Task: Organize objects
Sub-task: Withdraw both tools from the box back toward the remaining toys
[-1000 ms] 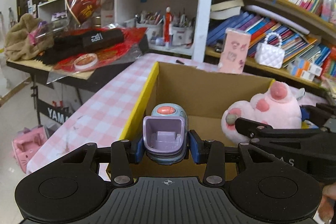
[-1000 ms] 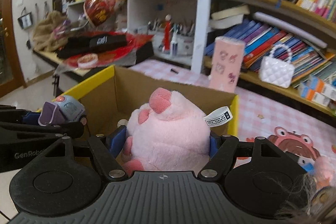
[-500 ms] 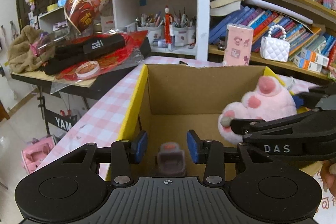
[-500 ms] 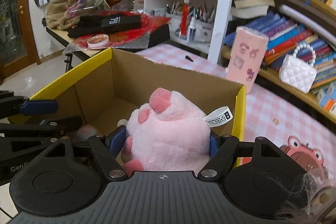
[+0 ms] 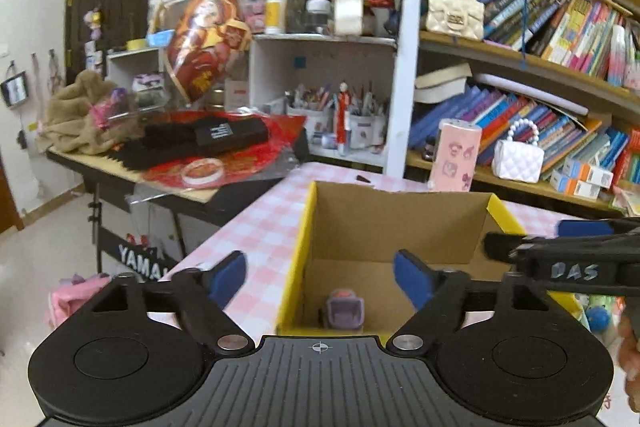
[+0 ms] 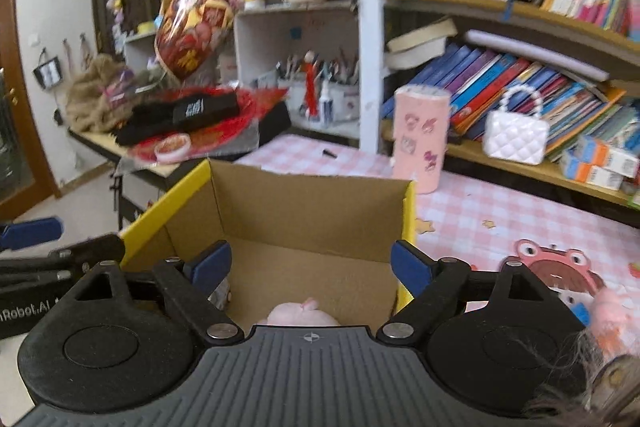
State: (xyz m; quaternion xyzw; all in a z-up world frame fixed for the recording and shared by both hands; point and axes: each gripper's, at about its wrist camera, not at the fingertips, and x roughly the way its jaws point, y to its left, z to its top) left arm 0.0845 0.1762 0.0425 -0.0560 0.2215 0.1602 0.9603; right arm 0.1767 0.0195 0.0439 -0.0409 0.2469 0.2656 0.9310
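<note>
Hovering above an open cardboard box (image 5: 400, 223), the left gripper (image 5: 320, 277) is seen with its 2 blue-padded fingers spread wide, nothing between them; its jaws have just been opening. Below them, on the box's brown floor near the front wall, a small purple-and-grey plastic toy (image 5: 345, 313) with a rounded pink top is lying free. The box is made of plain corrugated board with bright yellow outer faces and a raw, slightly torn back edge.

The right gripper (image 6: 311, 267) is likewise held over the same box (image 6: 308, 211), its jaws parted and just opened wider — no pad is pressed on anything. A soft pink plush toy (image 6: 302, 314), rounded and fuzzy, is resting on the box floor just below the gripper body, only its top being visible. A pale object near the left pad is too blurred to be identified.

The box is set on a pink-and-white checked tablecloth (image 6: 500, 203). Just beyond its far right corner a pink cylindrical container (image 6: 420, 139) with cartoon stickers is standing upright, with a quilted white handbag (image 6: 516, 137) — beaded handle — placed on the bookshelf behind.
</note>
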